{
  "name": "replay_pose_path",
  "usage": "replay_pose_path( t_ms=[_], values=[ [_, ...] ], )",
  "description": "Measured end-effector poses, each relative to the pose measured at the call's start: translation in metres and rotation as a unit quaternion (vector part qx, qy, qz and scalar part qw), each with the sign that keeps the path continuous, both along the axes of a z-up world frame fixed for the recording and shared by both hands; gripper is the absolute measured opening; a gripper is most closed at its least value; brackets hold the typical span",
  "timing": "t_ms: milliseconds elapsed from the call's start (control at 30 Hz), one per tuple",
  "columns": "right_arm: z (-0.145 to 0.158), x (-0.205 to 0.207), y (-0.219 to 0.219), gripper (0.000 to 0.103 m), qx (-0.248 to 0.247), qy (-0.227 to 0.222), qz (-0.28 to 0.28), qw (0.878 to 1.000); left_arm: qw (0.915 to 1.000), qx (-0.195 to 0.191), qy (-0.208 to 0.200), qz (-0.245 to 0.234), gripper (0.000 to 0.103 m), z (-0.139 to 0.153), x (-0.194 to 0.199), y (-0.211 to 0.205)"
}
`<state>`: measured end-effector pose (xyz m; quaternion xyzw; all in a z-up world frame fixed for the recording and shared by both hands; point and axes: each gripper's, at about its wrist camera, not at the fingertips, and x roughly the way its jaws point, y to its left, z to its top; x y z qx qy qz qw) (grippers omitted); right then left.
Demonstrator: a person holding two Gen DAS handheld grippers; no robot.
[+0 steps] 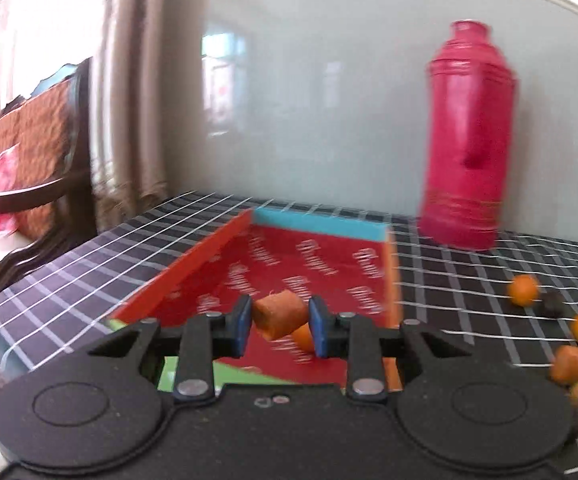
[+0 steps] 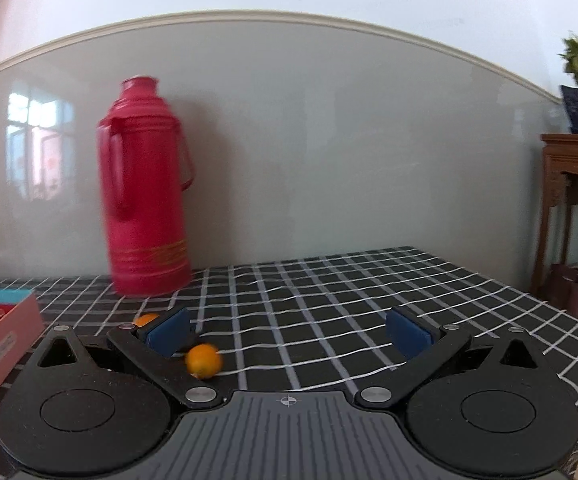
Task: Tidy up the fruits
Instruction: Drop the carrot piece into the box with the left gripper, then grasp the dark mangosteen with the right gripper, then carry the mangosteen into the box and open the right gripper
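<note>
**A:** What is the left gripper (image 1: 280, 322) doing?

**B:** It is clamping an orange chunk of fruit (image 1: 281, 314) between its blue pads (image 1: 243, 320) and hanging over the near end of the open red box (image 1: 225, 264). A small round orange fruit (image 1: 304, 338) is lying inside the box, just below the held piece.

**A:** And the room around the box?

**B:** The box is sitting toward the left edge of the table (image 1: 69, 280), its turquoise far wall (image 1: 321, 226) pointing at the back edge. To its right the checked cloth is lying bare up to a loose scatter of orange fruits (image 1: 523, 290) near the right side, with a small dark piece (image 1: 553, 305) among them. The red thermos (image 1: 469, 140) is standing at the back edge, by the wall.

**A:** Any writing?

**B:** White script is repeating across the box floor, but blur is keeping it unreadable; it may be a brand name.

**A:** The right gripper (image 2: 289, 332)?

**B:** Its jaws are standing wide apart with nothing between them, low over the cloth. One kumquat (image 2: 204, 361) is lying just beside its left finger (image 2: 168, 336), another (image 2: 146, 320) is peeking out behind that finger. Open cloth is stretching ahead to the far right corner.
</note>
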<state>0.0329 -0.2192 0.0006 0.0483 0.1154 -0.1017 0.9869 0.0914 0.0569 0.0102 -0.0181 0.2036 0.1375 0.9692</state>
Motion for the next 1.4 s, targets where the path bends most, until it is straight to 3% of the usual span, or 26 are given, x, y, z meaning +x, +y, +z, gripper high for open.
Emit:
replay_pose_path(
  t_ms=[200, 300, 367, 567, 767, 800, 900, 1100, 1167, 1200, 1233, 1400],
  values=[
    [-0.008, 0.002, 0.021, 0.103, 0.000, 0.023, 0.048, 0.999, 0.9992, -0.007, 0.023, 0.031, 0.027, 0.000, 0.000, 0.020],
    [-0.013, 0.002, 0.028, 0.103, 0.008, 0.033, 0.072, 0.997, 0.9990, -0.004, 0.016, 0.042, 0.049, 0.003, -0.008, 0.025],
    [-0.016, 0.002, 0.033, 0.103, 0.014, 0.041, 0.090, 0.995, 0.9986, -0.006, -0.001, 0.053, 0.073, 0.007, -0.017, 0.028],
    [-0.030, 0.004, 0.047, 0.103, 0.032, 0.078, 0.126, 0.988, 0.9977, -0.015, -0.025, 0.061, 0.077, 0.017, -0.029, 0.039],
    [-0.032, 0.005, 0.057, 0.103, 0.037, 0.078, 0.148, 0.985, 0.9963, -0.014, -0.041, 0.074, 0.083, 0.022, -0.039, 0.050],
    [-0.032, 0.005, 0.059, 0.099, 0.040, 0.078, 0.153, 0.984, 0.9962, -0.015, -0.042, 0.075, 0.083, 0.023, -0.040, 0.051],
    [-0.036, 0.010, 0.064, 0.065, 0.047, 0.096, 0.171, 0.979, 0.9961, -0.019, -0.041, 0.076, 0.083, 0.023, -0.040, 0.055],
    [-0.043, 0.019, 0.071, 0.065, 0.054, 0.123, 0.183, 0.974, 0.9960, -0.014, -0.043, 0.078, 0.084, 0.024, -0.044, 0.059],
    [-0.044, 0.019, 0.072, 0.058, 0.060, 0.126, 0.190, 0.972, 0.9960, -0.012, -0.042, 0.079, 0.085, 0.023, -0.045, 0.060],
    [-0.045, 0.021, 0.073, 0.047, 0.062, 0.132, 0.195, 0.970, 0.9960, -0.012, -0.041, 0.079, 0.085, 0.023, -0.045, 0.060],
    [-0.047, 0.023, 0.073, 0.043, 0.062, 0.136, 0.194, 0.970, 0.9960, -0.012, -0.040, 0.079, 0.085, 0.023, -0.045, 0.061],
    [-0.048, 0.022, 0.075, 0.040, 0.055, 0.132, 0.197, 0.970, 0.9954, -0.016, -0.042, 0.084, 0.087, 0.024, -0.048, 0.065]
  ],
)
